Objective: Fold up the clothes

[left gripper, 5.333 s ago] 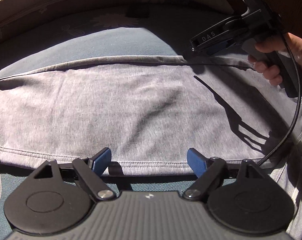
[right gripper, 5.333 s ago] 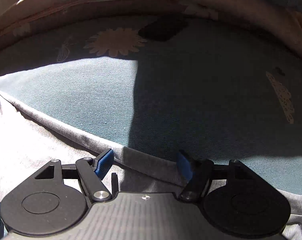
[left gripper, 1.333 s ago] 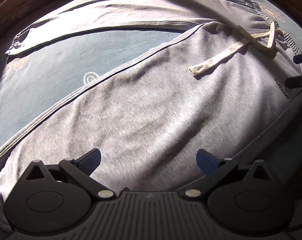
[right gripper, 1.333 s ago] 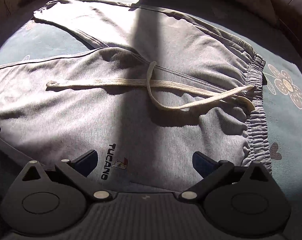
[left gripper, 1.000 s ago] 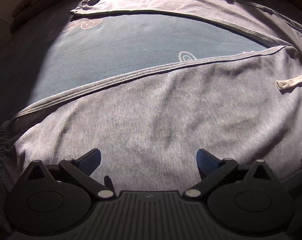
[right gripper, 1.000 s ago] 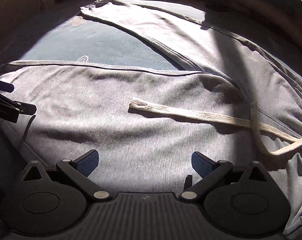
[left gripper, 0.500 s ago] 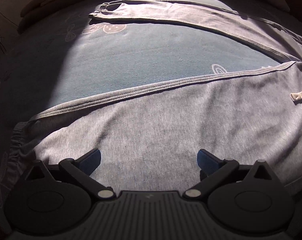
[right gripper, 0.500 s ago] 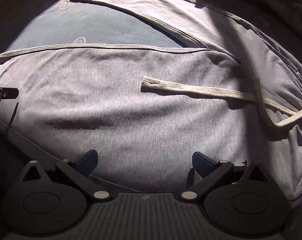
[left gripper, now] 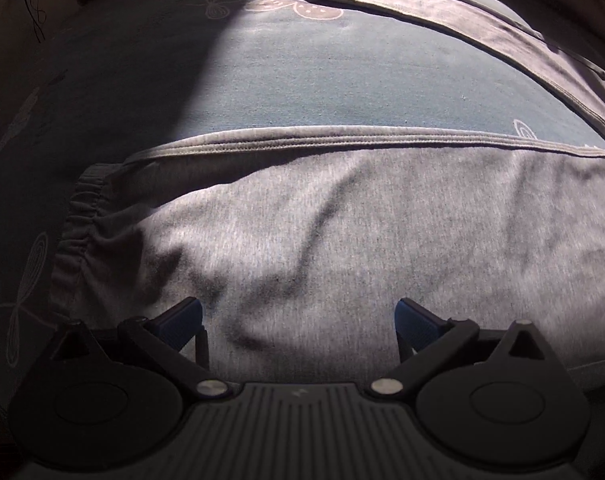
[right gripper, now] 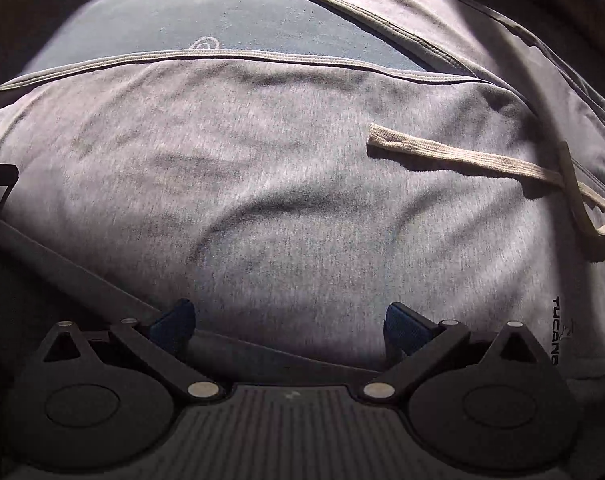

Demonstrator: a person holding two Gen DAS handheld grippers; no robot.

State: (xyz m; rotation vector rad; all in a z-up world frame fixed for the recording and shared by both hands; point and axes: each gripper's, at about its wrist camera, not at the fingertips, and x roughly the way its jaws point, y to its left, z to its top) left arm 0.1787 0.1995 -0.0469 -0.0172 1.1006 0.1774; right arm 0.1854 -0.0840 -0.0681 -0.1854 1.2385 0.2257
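Grey sweatpants (left gripper: 342, 232) lay spread on the blue bedsheet (left gripper: 342, 72), legs apart. Left tongs (left gripper: 298, 316) hovered by the near leg's cuff (left gripper: 78, 216), right tongs (right gripper: 288, 320) nearer the drawstring (right gripper: 462, 158), both released. Next, probably, each must pinch the near edge.

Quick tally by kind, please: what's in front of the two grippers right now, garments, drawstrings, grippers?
Grey sweatpants: 1, with both legs spread apart
Cream drawstring: 1
Grippers: 2, left gripper and right gripper, both open above the near leg
Blue patterned bedsheet: 1
Total: 5
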